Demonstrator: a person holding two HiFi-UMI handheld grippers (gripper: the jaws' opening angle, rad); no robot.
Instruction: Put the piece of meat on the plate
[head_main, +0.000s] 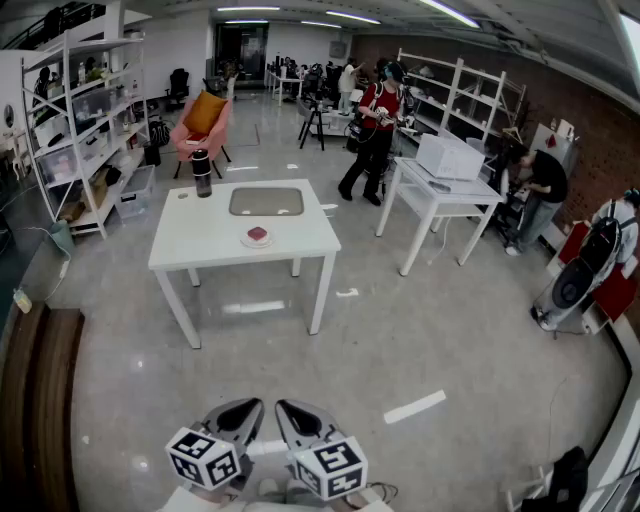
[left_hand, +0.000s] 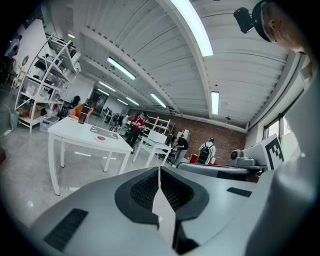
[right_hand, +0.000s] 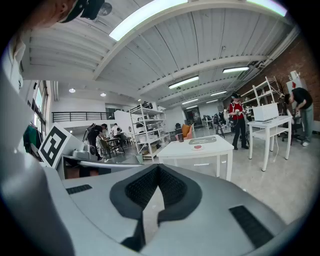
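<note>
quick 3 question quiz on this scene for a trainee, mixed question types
1. True or false: the left gripper holds the meat.
2. Where does the meat lie? A: on the plate. B: on the floor. C: on the grey tray.
3. Fill in: the right gripper has its jaws ____, with nothing between them.

Key: 1 false; 2 A; 3 shut.

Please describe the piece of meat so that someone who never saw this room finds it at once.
Find the white table alone in the middle of the floor. Near its closest edge a small white plate holds the piece of meat. It is the only red thing there; the grey tray and dark bottle stand further back.
</note>
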